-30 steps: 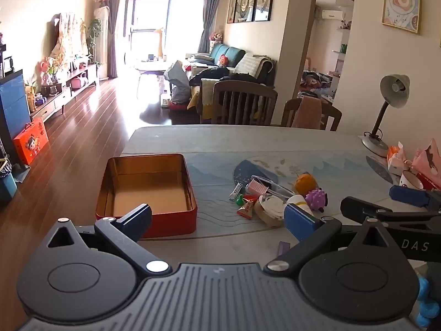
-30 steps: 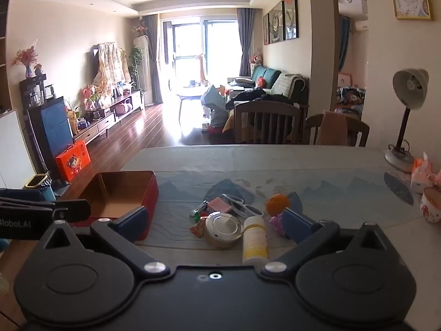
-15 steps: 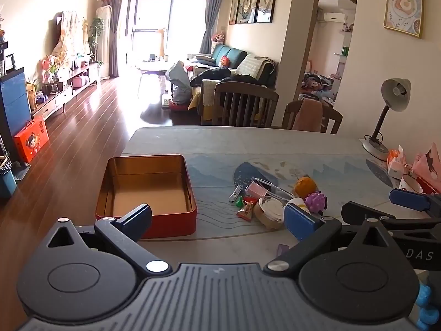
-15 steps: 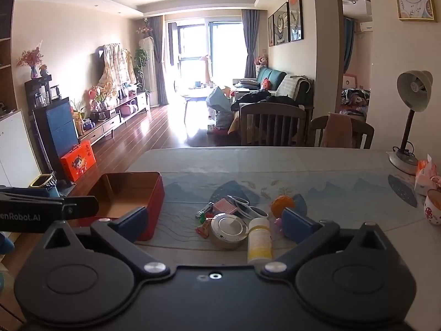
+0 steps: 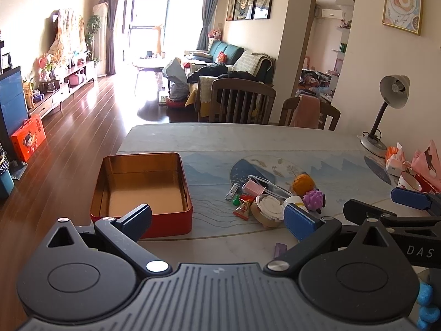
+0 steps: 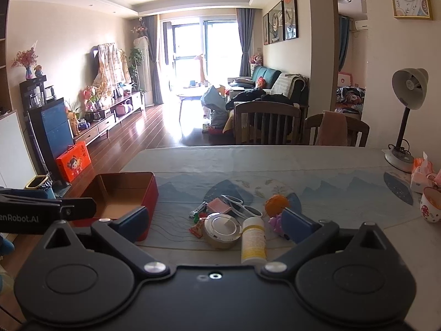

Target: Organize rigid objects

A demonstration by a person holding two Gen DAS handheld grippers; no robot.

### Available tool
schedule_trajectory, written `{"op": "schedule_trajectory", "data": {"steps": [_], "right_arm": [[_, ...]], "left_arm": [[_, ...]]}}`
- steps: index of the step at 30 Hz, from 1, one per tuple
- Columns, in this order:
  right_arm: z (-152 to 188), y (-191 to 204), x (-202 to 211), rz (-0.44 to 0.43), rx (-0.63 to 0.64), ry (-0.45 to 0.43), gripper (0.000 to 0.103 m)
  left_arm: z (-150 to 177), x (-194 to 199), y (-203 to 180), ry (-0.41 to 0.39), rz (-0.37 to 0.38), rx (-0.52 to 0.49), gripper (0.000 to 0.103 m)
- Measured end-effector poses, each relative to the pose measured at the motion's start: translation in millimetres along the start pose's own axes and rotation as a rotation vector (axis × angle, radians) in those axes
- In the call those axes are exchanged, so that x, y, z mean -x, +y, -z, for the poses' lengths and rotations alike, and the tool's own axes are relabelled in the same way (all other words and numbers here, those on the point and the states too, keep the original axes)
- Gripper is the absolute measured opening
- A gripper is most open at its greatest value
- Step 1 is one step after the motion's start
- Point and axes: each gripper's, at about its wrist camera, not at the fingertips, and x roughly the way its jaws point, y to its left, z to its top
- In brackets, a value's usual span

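both grippers hovering above near table edge, jaws spread, gripping nothing: left gripper [image 5: 217,216], right gripper [image 6: 219,222]. cluttered small items [image 6: 234,218] lying right of open red tin [image 5: 143,190].

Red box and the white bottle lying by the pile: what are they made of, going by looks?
Red box: likely painted sheet metal, a tin. Thin walls, rounded corners, glossy red outside, gold reflective inside.
White bottle: probably plastic. Opaque matte white body and cap, with a yellow label that looks like paper or film; too small to tell which.
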Motion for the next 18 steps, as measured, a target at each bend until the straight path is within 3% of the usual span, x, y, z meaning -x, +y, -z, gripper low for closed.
{"op": "schedule_trajectory", "data": {"steps": [18], "right_arm": [[-5,-39,-27,-0.056,-0.003,0.051,0.099]], "left_arm": [[-14,-35,-27,0.045,-0.043,0.008,0.103]]}}
